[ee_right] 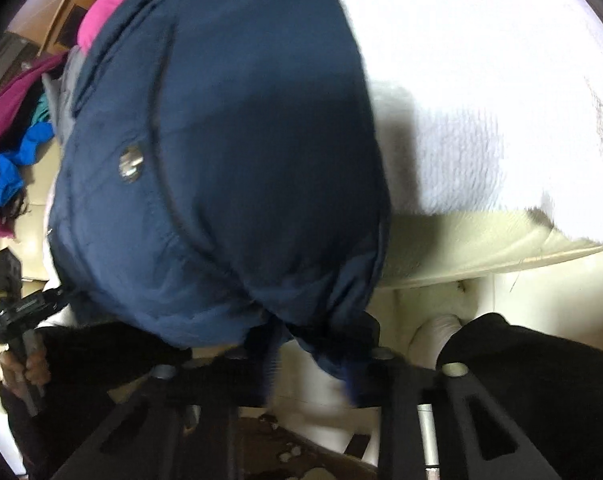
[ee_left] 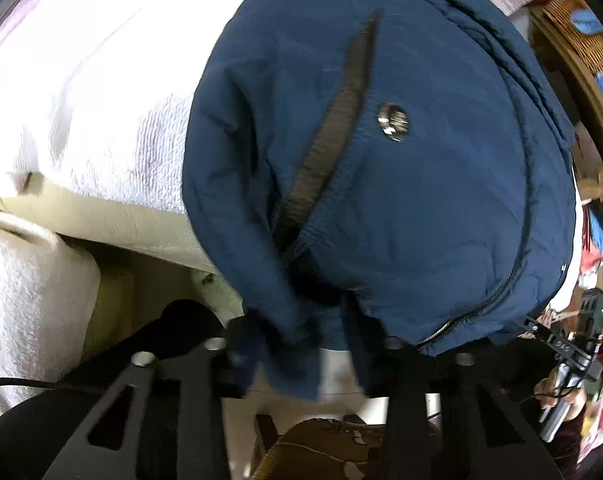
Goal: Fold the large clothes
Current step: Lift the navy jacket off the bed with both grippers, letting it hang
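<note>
Scene: a dark blue padded jacket lies on a bed-like surface covered by a white towel, seen from two cameras that look steeply down along their fingers.
Jacket, place: it fills the middle of both views, and its near hem hangs over the cream edge of the mattress toward the fingers.
Left gripper: drawn in narrow on a bunched fold of the hem at 6 o'clock in its view; the cloth sits pinched between the black fingers.
Right gripper: nearly closed, clamped on a gathered corner of the hem at 6 o'clock in its view.
Key relation: the jacket's bulk runs away from both pairs of fingers toward 12 o'clock, and its long axis seems to point the same way, hem near, collar far. Each hand holds one end of the hem, so neither looks nearer.
Likely next move: my guess is that the hem gets lifted and carried toward 12 o'clock over the body.
Material: smooth, slightly shiny woven shell, puffy and quilted, with stitched seams.
Details: a dark slanted pocket slit, a metal snap beside it, and a zip along the lower edge.
Lining: a strip of pink shows at 11 o'clock in the right view.
Towel: nubby, looped, wrinkled.
Surroundings: a heap of pink and blue clothes at 9 o'clock in the right view; blurred.
</note>
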`<action>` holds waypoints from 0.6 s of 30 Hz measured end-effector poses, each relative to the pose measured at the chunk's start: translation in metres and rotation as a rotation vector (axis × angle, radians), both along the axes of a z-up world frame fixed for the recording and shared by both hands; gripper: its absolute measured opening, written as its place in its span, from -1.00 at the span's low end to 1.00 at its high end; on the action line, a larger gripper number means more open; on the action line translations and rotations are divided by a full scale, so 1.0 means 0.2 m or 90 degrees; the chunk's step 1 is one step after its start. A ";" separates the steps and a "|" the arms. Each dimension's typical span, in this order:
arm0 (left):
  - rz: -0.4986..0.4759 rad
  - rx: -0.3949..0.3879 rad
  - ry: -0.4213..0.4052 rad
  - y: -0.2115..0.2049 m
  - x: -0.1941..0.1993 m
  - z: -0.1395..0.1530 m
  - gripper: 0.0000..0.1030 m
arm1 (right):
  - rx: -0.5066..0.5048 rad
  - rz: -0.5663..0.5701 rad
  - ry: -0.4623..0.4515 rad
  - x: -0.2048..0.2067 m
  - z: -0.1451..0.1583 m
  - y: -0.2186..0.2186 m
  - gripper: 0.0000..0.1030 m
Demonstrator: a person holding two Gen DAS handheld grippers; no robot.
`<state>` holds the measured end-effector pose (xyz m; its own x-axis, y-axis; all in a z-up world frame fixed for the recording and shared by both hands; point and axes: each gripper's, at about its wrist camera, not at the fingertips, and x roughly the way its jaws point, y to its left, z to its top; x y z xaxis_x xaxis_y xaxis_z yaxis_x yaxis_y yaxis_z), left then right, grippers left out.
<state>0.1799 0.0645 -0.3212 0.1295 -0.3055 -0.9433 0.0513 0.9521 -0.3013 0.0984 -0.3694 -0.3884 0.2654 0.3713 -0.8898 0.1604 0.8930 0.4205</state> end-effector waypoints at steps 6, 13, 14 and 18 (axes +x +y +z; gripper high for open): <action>-0.027 -0.033 -0.055 -0.01 -0.12 0.18 -0.66 | 0.039 0.065 -0.063 -0.08 0.23 0.07 -0.78; -0.013 -0.061 -0.054 0.11 -0.08 0.21 -0.66 | 0.030 0.075 -0.065 0.07 0.18 0.12 -0.77; -0.010 -0.048 -0.042 0.07 -0.09 0.17 -0.66 | 0.023 0.063 -0.050 0.07 0.12 0.12 -0.72; -0.007 -0.021 -0.025 0.03 -0.06 0.08 -0.65 | 0.038 0.032 -0.033 0.07 0.04 0.05 -0.66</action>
